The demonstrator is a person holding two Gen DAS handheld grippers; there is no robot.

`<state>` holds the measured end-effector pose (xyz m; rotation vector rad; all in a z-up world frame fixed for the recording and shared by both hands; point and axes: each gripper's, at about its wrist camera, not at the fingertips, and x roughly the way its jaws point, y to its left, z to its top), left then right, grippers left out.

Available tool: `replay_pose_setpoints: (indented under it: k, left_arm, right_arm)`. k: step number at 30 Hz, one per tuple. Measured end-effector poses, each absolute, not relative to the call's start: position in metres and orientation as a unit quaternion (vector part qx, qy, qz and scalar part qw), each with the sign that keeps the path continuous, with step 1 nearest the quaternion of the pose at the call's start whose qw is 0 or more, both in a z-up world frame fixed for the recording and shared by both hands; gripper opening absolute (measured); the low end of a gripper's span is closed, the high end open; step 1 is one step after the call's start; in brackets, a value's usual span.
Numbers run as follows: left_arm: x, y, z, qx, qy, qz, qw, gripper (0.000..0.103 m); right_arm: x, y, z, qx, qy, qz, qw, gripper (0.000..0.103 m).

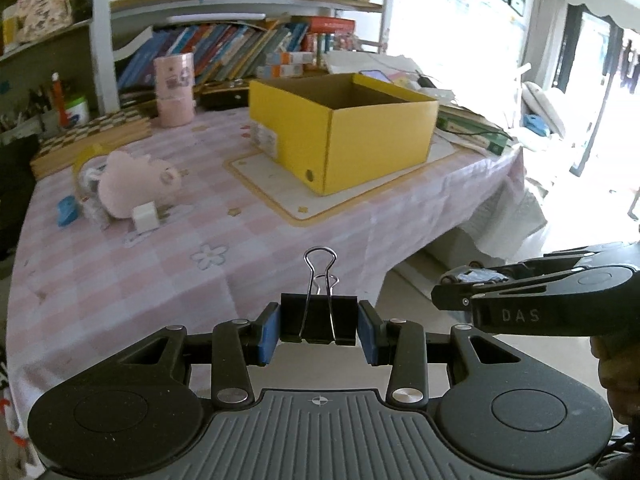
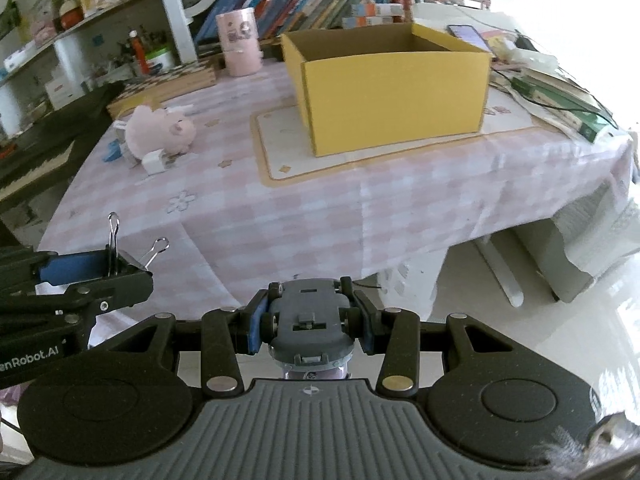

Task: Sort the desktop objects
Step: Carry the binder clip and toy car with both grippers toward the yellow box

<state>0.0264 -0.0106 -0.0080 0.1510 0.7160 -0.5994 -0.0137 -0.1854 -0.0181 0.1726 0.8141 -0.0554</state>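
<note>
My left gripper (image 1: 319, 326) is shut on a black binder clip (image 1: 319, 320), held above the near edge of the pink checked table; the clip also shows in the right wrist view (image 2: 124, 258). My right gripper (image 2: 308, 318) is shut on a grey toy car (image 2: 308, 320), underside up, just off the table's near edge. It shows at the right of the left wrist view (image 1: 456, 284). An open yellow box (image 1: 344, 132) (image 2: 392, 88) stands on a mat at the table's far side.
A pink plush pig (image 1: 128, 184) (image 2: 160, 130), a small white cube (image 1: 145, 216), a blue item (image 1: 66, 210) and small packets lie at the far left. A pink cylinder (image 1: 175, 90) and bookshelves stand behind. Books and cables lie right of the box.
</note>
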Motion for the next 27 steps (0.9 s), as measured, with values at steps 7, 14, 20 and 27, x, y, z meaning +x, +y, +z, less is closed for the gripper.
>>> replay_pose_setpoints:
  k: [7, 14, 20, 27]
  left_arm:
    - [0.031, -0.029, -0.007, 0.079, 0.339, -0.312, 0.884, 0.039]
    - [0.030, -0.050, -0.006, 0.093, 0.332, -0.338, 0.876, 0.039]
    - [0.032, -0.060, -0.007, 0.097, 0.333, -0.344, 0.873, 0.039]
    - [0.034, -0.069, -0.006, 0.102, 0.332, -0.345, 0.872, 0.039]
  right_arm:
    - [-0.020, -0.203, -0.016, 0.089, 0.389, -0.050, 0.915, 0.041]
    - [-0.026, -0.221, -0.015, 0.101, 0.385, -0.077, 0.914, 0.041]
    - [-0.027, -0.230, -0.016, 0.105, 0.385, -0.084, 0.913, 0.041]
    - [-0.025, -0.236, -0.016, 0.107, 0.386, -0.084, 0.912, 0.041]
